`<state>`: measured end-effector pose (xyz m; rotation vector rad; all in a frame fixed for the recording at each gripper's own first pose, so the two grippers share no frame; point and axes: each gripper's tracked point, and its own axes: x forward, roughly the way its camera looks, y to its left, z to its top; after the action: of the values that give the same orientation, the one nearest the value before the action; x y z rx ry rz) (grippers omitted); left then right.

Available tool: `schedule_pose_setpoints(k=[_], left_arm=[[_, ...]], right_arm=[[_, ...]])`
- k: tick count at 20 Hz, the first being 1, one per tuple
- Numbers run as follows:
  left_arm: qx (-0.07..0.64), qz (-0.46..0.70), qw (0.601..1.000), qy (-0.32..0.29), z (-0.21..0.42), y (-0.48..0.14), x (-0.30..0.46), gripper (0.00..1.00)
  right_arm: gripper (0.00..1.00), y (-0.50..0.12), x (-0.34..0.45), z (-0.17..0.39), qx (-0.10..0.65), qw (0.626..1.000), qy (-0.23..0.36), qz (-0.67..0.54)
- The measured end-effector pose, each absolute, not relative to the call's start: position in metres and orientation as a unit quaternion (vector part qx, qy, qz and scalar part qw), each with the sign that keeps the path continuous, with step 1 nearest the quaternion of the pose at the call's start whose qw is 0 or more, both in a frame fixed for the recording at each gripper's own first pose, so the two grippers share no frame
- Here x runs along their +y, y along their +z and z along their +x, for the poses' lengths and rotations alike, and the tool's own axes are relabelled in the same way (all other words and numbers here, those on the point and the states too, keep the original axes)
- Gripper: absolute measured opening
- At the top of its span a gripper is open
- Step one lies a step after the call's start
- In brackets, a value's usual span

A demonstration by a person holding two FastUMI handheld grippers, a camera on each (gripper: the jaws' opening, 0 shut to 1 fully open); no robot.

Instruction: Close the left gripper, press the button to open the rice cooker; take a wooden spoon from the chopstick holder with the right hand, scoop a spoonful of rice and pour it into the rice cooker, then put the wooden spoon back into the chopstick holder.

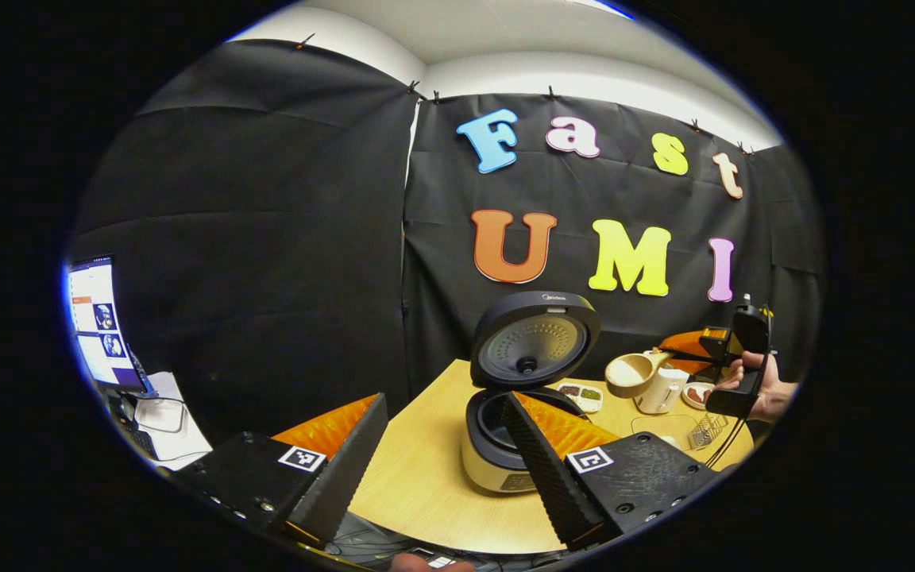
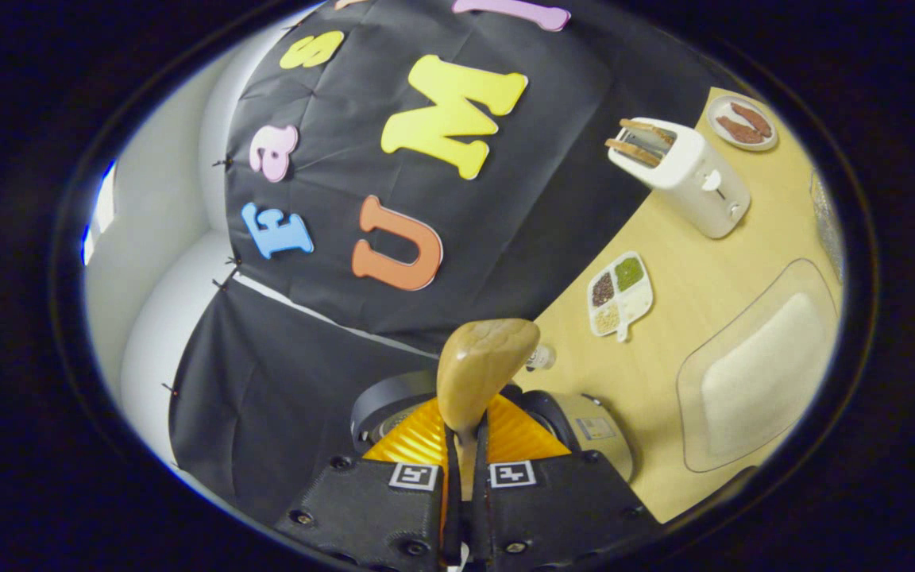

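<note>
Left gripper view gives you one black-and-cream rice cooker (image 1: 505,433) on the pale wooden tabletop (image 1: 426,461), its round lid (image 1: 533,342) standing upright and open, and your left tongs (image 1: 445,453) spread wide with nothing between the two fingers. Farther off your right tongs (image 1: 723,349) hold one light wooden spoon (image 1: 636,373) above the tabletop, beside the white toaster (image 1: 664,389); its long axis lies about level, the bowl end toward the cooker, the hollow facing this camera. In the right gripper view the right tongs (image 2: 464,469) are clenched on the spoon's handle, and the wooden spoon (image 2: 481,369) points straight away along the two fingers, above the rice cooker (image 2: 584,433). You can count one white toaster (image 2: 684,175) with two slices in it, one divided white dish (image 2: 620,294) with three grain portions, one small plate (image 2: 742,123) and one clear tray of white rice (image 2: 759,365).
</note>
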<state>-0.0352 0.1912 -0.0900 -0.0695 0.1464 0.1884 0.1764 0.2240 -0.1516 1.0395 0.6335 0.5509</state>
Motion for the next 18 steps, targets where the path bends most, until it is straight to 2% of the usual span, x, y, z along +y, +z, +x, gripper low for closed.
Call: schedule_pose_setpoints(k=[4,10,18], left_arm=[[0.073,-0.048,0.989,0.116,-0.046,-0.092,0.216,0.95],[0.074,-0.069,0.981,0.165,-0.063,-0.102,0.249,0.95],[0.078,-0.080,0.976,0.189,-0.079,-0.109,0.272,0.95]], right_arm=[[0.10,-0.173,0.272,0.178,0.309,0.815,0.257,0.417],[0.10,-0.197,0.302,0.178,0.312,0.864,0.250,0.305],[0.11,-0.194,0.312,0.183,0.301,0.893,0.241,0.231]])
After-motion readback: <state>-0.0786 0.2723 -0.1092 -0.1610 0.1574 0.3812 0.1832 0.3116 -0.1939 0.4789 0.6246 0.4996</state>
